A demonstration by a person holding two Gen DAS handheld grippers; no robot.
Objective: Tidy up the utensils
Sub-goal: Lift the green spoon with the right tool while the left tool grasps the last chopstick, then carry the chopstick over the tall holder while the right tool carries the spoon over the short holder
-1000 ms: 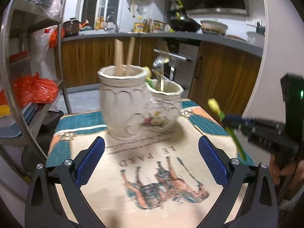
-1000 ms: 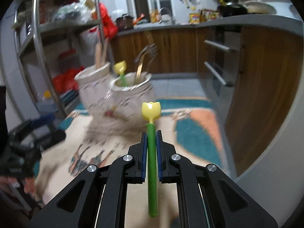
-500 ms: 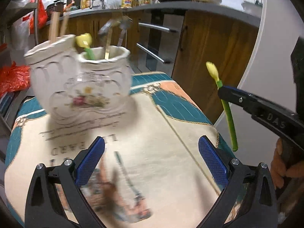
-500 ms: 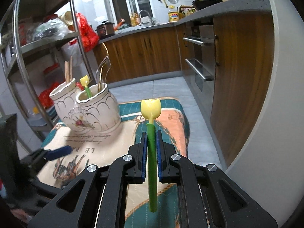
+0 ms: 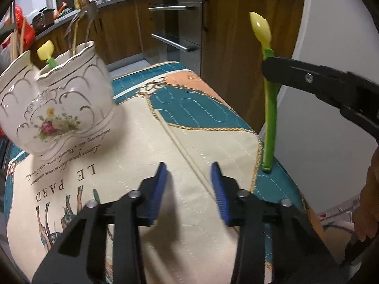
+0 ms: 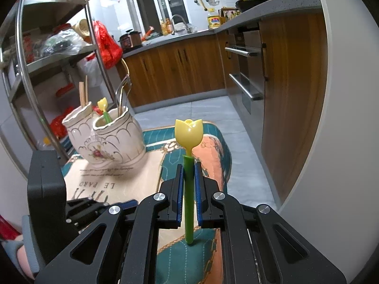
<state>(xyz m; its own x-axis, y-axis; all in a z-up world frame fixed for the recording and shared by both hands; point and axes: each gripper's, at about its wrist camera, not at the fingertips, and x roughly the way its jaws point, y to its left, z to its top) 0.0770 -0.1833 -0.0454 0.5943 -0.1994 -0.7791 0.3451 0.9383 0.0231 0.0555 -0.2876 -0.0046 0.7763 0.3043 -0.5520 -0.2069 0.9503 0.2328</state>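
My right gripper (image 6: 188,182) is shut on a green-handled spoon with a yellow tulip head (image 6: 188,189). It holds the spoon upright, its lower end touching the mat near the right edge (image 5: 270,108). My left gripper (image 5: 188,179) is empty, its jaws partly closed, low over the mat. Two white ceramic holders (image 5: 71,99) stand joined at the far left (image 6: 113,139). The front one holds another tulip spoon (image 6: 104,108) and metal utensils (image 6: 122,94). The rear one holds wooden chopsticks (image 6: 83,93).
A printed quilted mat (image 5: 142,177) covers the small table. A metal shelf rack (image 6: 35,71) with bags stands to the left. Wooden kitchen cabinets (image 6: 180,71) and an oven (image 6: 244,75) lie beyond. A white wall (image 5: 319,153) is close on the right.
My left gripper has narrowed its jaws and swung right, so the holders sit further left. My right gripper has lowered the spoon until its end rests on the mat.
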